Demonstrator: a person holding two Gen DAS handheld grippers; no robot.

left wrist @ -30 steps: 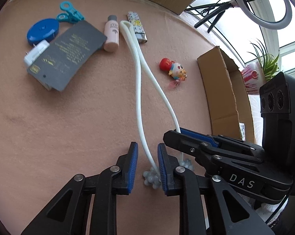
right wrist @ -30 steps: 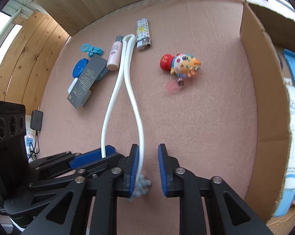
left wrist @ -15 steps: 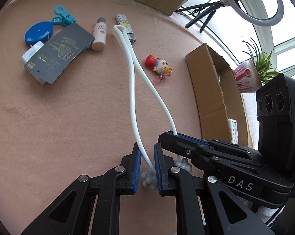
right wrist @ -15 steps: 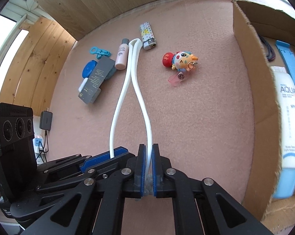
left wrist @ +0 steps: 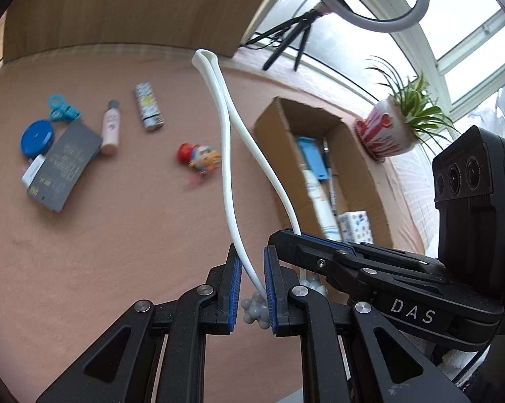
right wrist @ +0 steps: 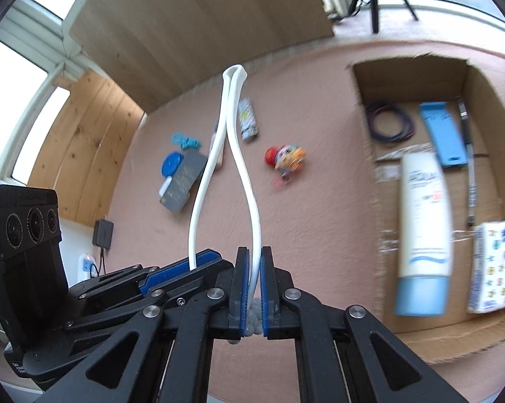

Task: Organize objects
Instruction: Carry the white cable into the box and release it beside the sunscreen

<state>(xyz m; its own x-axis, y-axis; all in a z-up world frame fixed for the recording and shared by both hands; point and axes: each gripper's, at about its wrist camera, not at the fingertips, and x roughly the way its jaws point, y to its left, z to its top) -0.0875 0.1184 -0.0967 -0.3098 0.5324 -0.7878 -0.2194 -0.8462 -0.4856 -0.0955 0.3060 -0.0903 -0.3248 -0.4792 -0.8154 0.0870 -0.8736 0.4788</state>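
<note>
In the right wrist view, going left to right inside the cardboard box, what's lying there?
Coil of dark bands → sunscreen tube → blue flat case → pen → patterned packet.

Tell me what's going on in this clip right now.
A person holds a folded white band, one tool on each end: the left tool and the right tool are both shut on it. Its loop points up, clear of the pink table. The cardboard box sits right, partly filled.
</note>
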